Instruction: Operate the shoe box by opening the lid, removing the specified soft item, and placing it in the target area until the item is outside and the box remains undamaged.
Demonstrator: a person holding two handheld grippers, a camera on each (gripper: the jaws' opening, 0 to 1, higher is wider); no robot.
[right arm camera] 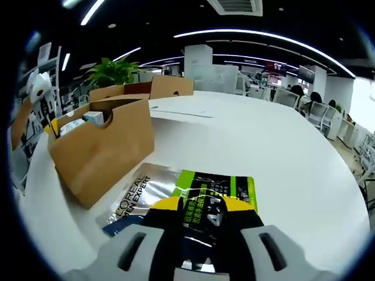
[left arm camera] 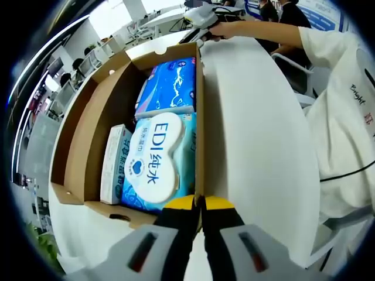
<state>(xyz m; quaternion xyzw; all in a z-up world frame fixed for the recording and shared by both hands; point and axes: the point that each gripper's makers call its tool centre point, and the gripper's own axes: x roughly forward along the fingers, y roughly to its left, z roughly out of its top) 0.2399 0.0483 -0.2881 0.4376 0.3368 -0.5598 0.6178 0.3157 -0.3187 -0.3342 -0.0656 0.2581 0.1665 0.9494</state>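
Observation:
The open brown shoe box (left arm camera: pixel 88 146) holds a blue pack (left arm camera: pixel 170 82), a white-and-blue EDI wipes pack (left arm camera: pixel 155 158) and a small white carton (left arm camera: pixel 114 164). My left gripper (left arm camera: pixel 199 204) is shut on the near end of the box's right wall. At the far corner, a person's hand holds my right gripper (left arm camera: pixel 202 17). In the right gripper view the box (right arm camera: pixel 105 146) stands to the left. A silver and green soft pouch (right arm camera: pixel 205 190) lies flat on the white table beside it. My right gripper (right arm camera: pixel 202 208) is open, with the pouch's near end between its fingers.
The round white table (left arm camera: pixel 252 134) stretches to the right of the box. A person in a white top (left arm camera: pixel 345 117) stands at its right edge. A potted plant (right arm camera: pixel 111 71) sits behind the box, and office desks and chairs stand in the background.

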